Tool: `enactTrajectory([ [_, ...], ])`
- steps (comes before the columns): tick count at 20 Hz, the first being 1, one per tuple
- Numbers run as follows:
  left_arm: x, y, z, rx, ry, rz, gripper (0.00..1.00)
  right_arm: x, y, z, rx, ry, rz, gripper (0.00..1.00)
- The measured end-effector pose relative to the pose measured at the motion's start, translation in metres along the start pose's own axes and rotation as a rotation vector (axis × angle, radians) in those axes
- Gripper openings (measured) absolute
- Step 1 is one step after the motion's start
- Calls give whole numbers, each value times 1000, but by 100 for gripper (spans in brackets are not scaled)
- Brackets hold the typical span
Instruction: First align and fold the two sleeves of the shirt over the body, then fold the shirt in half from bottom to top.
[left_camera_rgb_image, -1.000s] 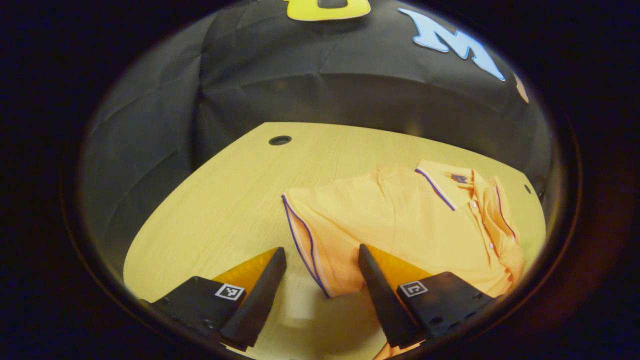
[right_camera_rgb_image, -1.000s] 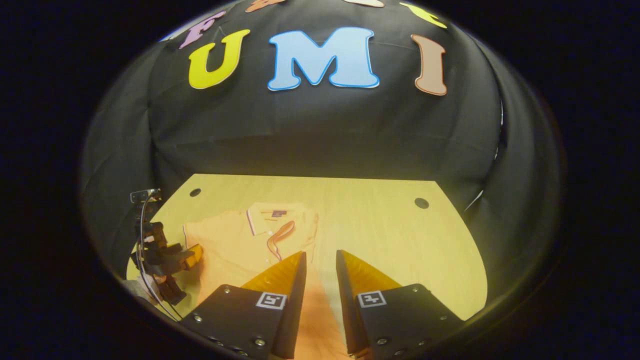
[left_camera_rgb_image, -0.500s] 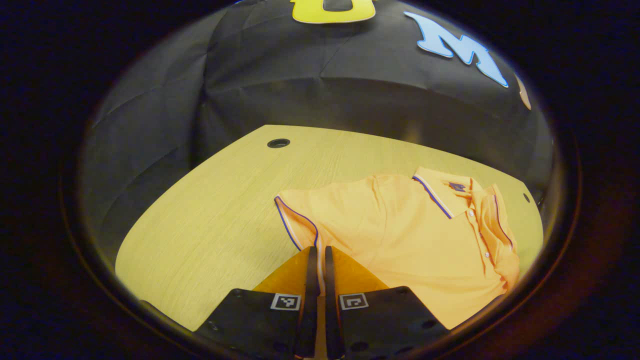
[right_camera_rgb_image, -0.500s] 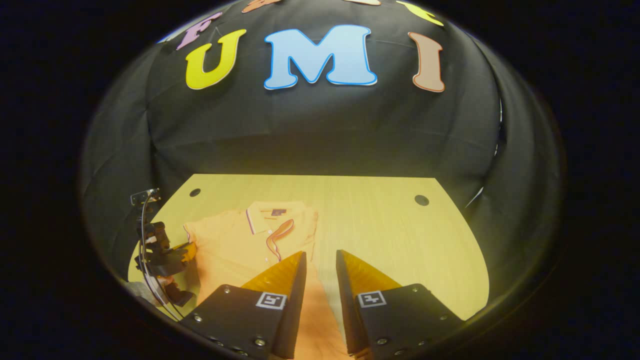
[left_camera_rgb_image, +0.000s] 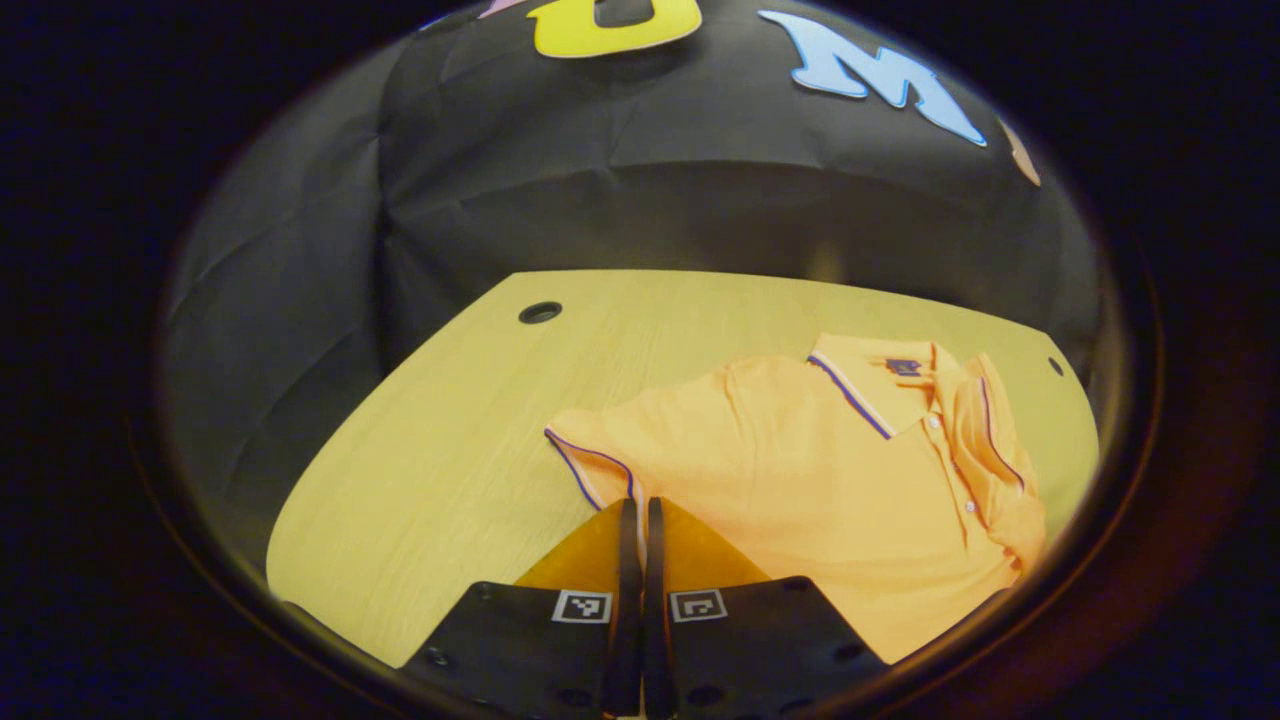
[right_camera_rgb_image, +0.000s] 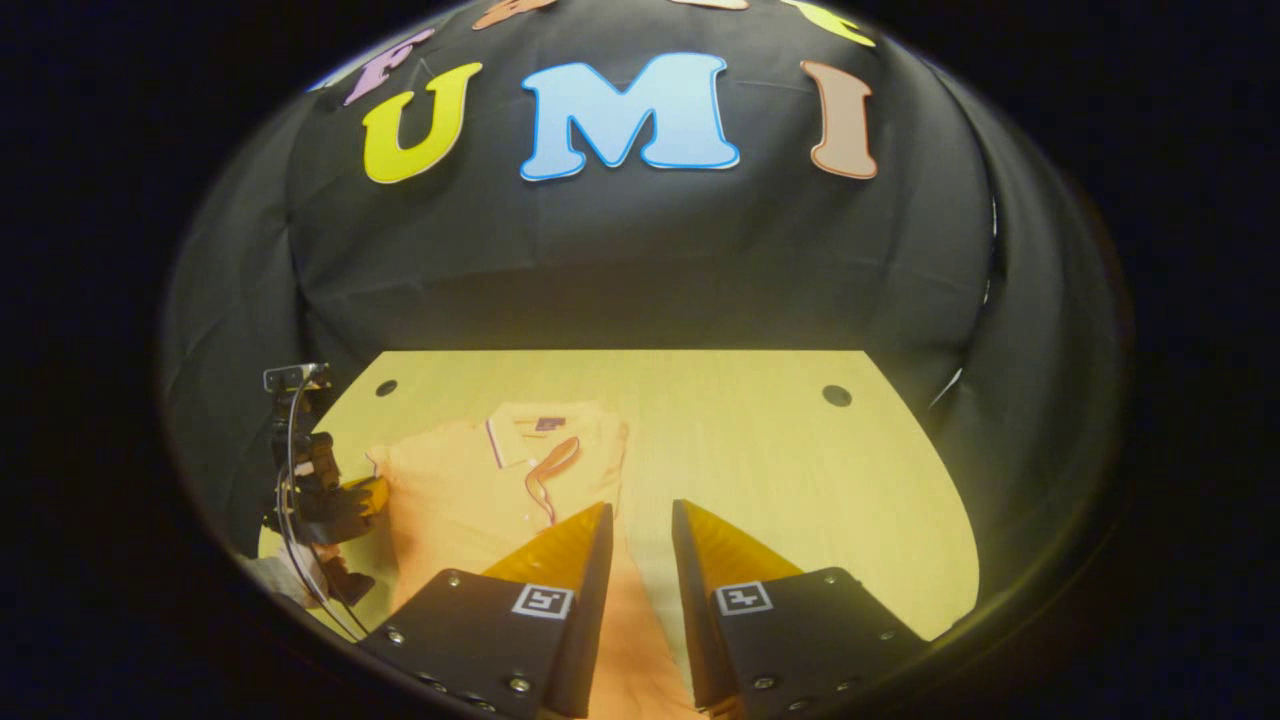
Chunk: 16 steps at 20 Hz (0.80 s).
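An orange polo shirt (left_camera_rgb_image: 820, 470) with purple trim lies collar-away on the wooden table (left_camera_rgb_image: 440, 440). My left gripper (left_camera_rgb_image: 636, 510) is shut on the cuff edge of the near sleeve (left_camera_rgb_image: 590, 460), which rises slightly off the table. The other sleeve (left_camera_rgb_image: 990, 430) lies folded over the chest beside the collar (left_camera_rgb_image: 870, 380). In the right gripper view, the shirt (right_camera_rgb_image: 460, 490) is at the left, with the left gripper (right_camera_rgb_image: 365, 495) at its far sleeve. My right gripper (right_camera_rgb_image: 640, 515) stands slightly open over the shirt's side edge, with orange fabric showing in the gap.
The table (right_camera_rgb_image: 780, 470) stretches bare to the right of the shirt. Round cable holes (left_camera_rgb_image: 540, 312) (right_camera_rgb_image: 836, 395) sit near the back corners. Black cloth walls close in behind and at both sides. A hand and cables (right_camera_rgb_image: 295, 470) are at the table's left edge.
The left gripper went from open around the sleeve cuff to shut on it, then shifted a little with the cuff. The right gripper has hardly moved.
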<state>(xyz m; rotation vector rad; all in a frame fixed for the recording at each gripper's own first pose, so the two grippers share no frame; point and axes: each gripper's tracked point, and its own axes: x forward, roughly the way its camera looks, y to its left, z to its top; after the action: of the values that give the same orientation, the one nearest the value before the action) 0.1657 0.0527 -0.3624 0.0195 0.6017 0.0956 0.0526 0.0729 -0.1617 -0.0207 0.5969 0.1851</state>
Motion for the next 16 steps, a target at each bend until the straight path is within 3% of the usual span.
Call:
enactTrajectory([
  [7,-19,-83,51,141,-112,-141,7,-5,-9,-11,27,1,-10,37],
  [16,-32,-186,40,241,-102,-296,7,-19,-46,-26,86,-11,-72,37],
])
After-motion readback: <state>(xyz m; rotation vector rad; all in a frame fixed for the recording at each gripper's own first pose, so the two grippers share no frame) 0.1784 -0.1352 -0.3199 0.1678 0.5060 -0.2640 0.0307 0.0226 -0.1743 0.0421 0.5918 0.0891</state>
